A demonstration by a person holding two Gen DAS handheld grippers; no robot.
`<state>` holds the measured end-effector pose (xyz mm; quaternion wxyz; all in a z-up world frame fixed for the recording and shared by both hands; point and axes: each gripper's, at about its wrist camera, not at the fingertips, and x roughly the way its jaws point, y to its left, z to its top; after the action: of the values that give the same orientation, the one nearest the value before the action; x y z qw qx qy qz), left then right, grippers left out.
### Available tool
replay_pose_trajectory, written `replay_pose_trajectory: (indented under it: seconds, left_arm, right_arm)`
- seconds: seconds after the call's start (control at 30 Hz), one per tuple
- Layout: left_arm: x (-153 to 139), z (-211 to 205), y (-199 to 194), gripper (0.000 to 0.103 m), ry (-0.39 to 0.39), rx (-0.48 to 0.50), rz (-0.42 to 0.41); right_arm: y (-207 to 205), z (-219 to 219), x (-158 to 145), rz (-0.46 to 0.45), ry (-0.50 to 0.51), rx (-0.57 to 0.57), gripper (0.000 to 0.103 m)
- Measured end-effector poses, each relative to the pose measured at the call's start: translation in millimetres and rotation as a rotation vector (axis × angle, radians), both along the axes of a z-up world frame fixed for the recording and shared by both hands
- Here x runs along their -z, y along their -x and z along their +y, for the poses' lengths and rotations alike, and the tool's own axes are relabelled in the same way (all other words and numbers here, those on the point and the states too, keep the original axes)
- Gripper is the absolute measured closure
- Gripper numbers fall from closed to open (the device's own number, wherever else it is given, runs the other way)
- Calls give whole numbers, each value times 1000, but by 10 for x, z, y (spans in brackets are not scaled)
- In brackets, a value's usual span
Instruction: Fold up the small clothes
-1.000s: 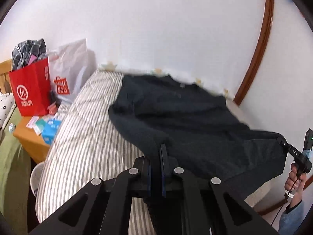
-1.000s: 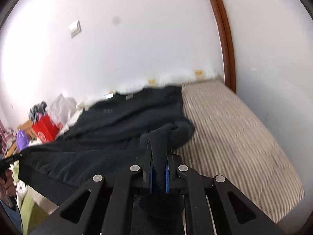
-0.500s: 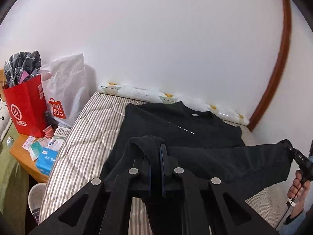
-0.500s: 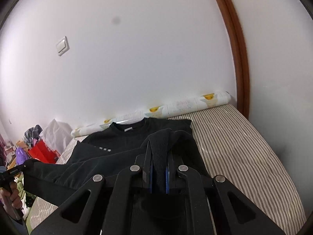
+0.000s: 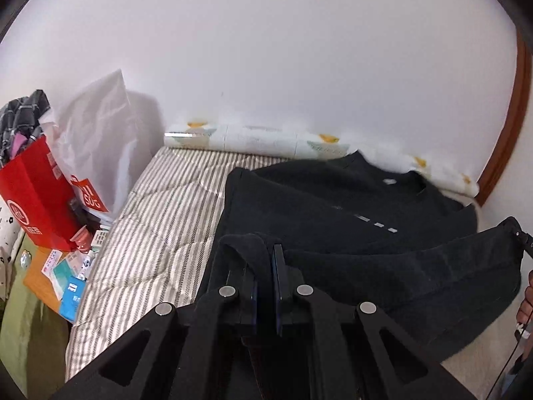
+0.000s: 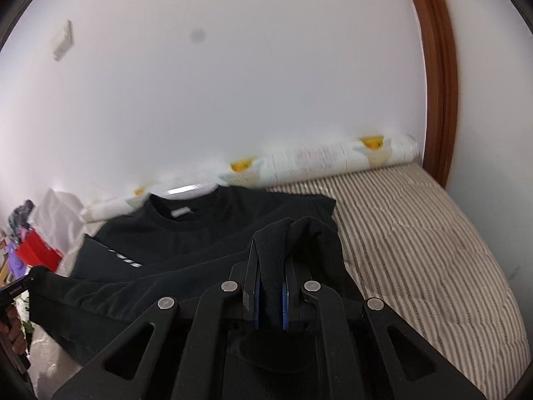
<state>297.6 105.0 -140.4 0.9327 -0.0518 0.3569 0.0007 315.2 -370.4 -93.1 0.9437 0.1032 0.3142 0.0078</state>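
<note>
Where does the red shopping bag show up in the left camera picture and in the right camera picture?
Left wrist view: red shopping bag at the far left edge, beside the striped bed, with a white plastic bag behind it.
Right wrist view: red shopping bag small, at the left edge, past the black shirt.
Shared landmark: the shirt's white neck label.

The left gripper point(image 5: 265, 276) is showing matte black angular linkage arms with triangular cut-outs, four round silver pivot screws in a shallow arc, and two flat fingers point(image 5: 277, 266) edged in blue. The right gripper point(image 6: 270, 286) is showing the same black arms, four silver screws and blue-lined pads point(image 6: 284, 296). Left of the right gripper, at the frame edge, bare skin-toned fingers point(image 6: 15, 328) are showing around a black handle with small white lettering.
</note>
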Motion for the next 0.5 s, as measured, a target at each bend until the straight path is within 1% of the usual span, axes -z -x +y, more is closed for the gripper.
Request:
replay_pose_trajectory:
  seconds: [0.07, 0.13, 0.2, 0.3, 0.33, 0.4, 0.47, 0.5]
  left_arm:
    - [107, 6, -88, 95, -7, -1, 19]
    - [198, 18, -136, 95, -8, -5, 35]
    - [265, 15, -174, 94, -11, -3, 50]
    - [286, -5, -173, 92, -28, 3, 52]
    - [283, -4, -176, 92, -31, 6, 55]
    - [250, -6, -136, 91, -35, 19, 63]
    - [211, 11, -63, 89, -28, 34, 65]
    - [195, 22, -22, 81, -26, 37, 67]
  right_arm:
    - [-151, -21, 159, 50, 0, 30, 94]
    - [-234, -54, 281, 80, -14, 45, 94]
    - [-316, -53, 392, 120, -4, 59, 94]
    - [-351, -35, 454, 157, 18, 66, 93]
    - [-341, -35, 450, 165, 15, 62, 87]
    - [-263, -53, 383, 198, 0, 59, 81]
    - [-69, -105, 283, 176, -11, 56, 70]
    - [31, -131, 239, 163, -10, 52, 61]
